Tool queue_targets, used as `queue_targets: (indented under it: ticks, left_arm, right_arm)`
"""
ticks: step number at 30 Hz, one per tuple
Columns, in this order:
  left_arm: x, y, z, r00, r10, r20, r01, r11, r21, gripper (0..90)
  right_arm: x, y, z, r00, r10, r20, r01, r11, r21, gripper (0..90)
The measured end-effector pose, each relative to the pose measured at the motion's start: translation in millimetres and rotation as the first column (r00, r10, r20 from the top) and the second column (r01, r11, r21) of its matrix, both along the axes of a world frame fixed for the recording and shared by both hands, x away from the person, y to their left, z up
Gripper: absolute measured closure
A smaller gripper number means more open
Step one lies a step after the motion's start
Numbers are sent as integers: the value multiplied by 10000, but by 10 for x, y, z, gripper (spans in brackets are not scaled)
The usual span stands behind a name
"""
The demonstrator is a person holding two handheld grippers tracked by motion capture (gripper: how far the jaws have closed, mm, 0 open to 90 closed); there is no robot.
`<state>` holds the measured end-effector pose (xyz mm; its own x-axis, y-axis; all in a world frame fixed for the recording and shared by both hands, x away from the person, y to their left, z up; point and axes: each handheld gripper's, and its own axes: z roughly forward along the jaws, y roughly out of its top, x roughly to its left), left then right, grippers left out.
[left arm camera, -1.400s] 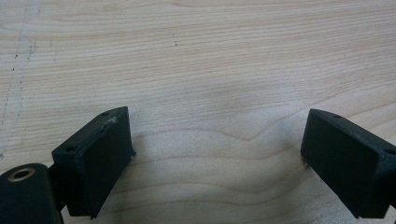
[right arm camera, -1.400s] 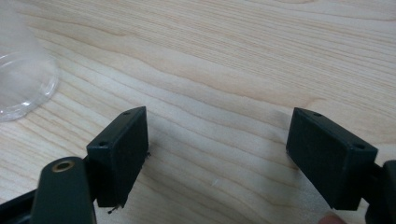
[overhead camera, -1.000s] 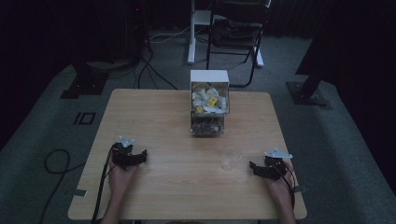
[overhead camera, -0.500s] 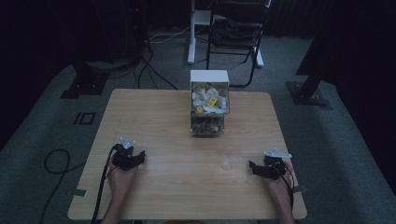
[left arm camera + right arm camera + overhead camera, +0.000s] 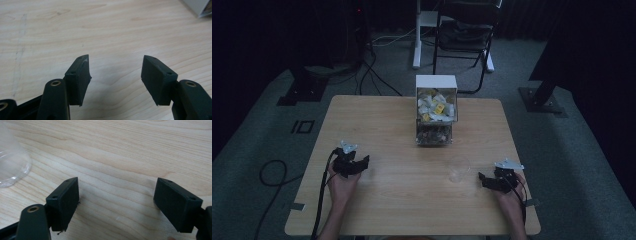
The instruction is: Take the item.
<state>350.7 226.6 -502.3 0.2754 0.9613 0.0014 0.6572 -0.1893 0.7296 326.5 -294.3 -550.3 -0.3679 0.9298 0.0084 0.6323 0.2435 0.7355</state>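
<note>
A clear box dispenser (image 5: 435, 110) with a white top, full of small white and yellow packets, stands at the table's far middle. A clear plastic cup (image 5: 458, 168) stands on the wood in front of it, a little to the right; its rim also shows at the left edge of the right gripper view (image 5: 12, 167). My left gripper (image 5: 357, 165) rests open near the left edge, jaws wide apart over bare wood (image 5: 115, 72). My right gripper (image 5: 486, 180) is open too, just right of the cup, with nothing between its jaws (image 5: 116, 202).
The light wooden table (image 5: 377, 125) has free surface around both hands. A corner of the dispenser (image 5: 200, 7) shows at the top right of the left gripper view. Beyond the table stand a dark chair (image 5: 464, 35) and stand bases (image 5: 542, 100) on grey carpet with cables.
Both grippers have stayed almost still; the right one has shifted slightly. Cup and dispenser are where they were.
</note>
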Motion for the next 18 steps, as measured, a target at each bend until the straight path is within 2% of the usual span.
queue_targets:
  ticks: [8,12,18]
  left_arm:
    - [22,-114,107,9991,-358,224,358,9994,1,409]
    - [41,-178,106,9984,-480,286,476,9987,158,410]
    - [37,-253,117,9971,-663,371,663,9978,10,410]
  right_arm:
    - [24,9,0,10000,-1,-4,1,10000,-5,196]
    - [49,16,1,10000,37,-3,-37,10000,-15,197]
    - [74,27,1,10000,97,1,-97,10000,-18,196]
